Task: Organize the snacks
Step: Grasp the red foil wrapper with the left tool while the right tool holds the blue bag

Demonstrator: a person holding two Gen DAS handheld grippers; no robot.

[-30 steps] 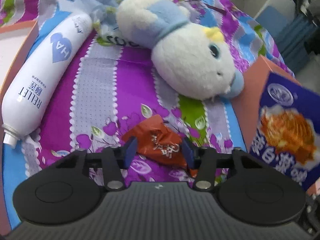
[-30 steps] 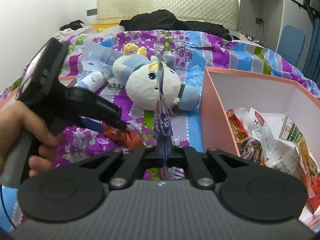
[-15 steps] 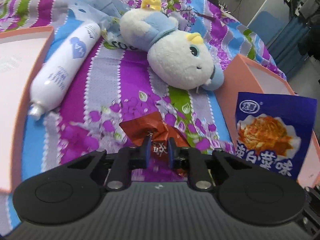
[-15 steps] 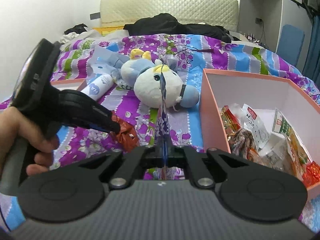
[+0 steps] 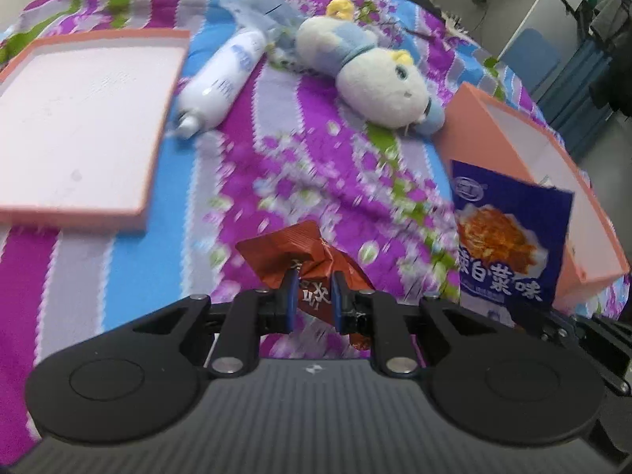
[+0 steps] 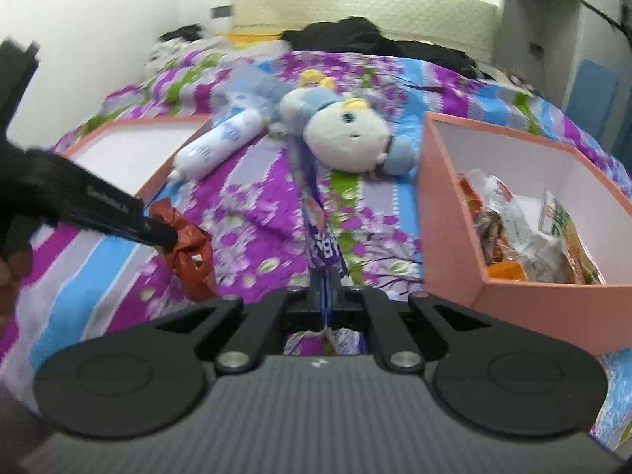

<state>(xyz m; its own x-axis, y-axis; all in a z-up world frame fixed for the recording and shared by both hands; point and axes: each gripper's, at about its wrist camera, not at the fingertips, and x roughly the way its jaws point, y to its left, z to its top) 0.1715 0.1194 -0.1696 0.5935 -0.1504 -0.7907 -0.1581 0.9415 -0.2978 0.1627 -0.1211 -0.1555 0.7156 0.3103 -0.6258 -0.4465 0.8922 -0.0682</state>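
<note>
Our left tongs [image 5: 312,290] are pinched on a crumpled red-brown snack packet [image 5: 316,264], held above the flowered bedspread [image 5: 300,158]. Our right tongs [image 6: 324,296] are closed tight on the bottom edge of a blue snack bag [image 5: 509,233], which stands upright just left of the orange box [image 6: 446,213] already holding several snacks. Farther off lie a stuffed toy [image 5: 379,79], a white bottle [image 5: 221,79] and, to the left, the box lid [image 5: 79,126].

Glossy crinkled foil red snack packet [image 5: 312,256] – matt card pink box [image 6: 450,213] – woven cloth bedspread [image 5: 308,181].
</note>
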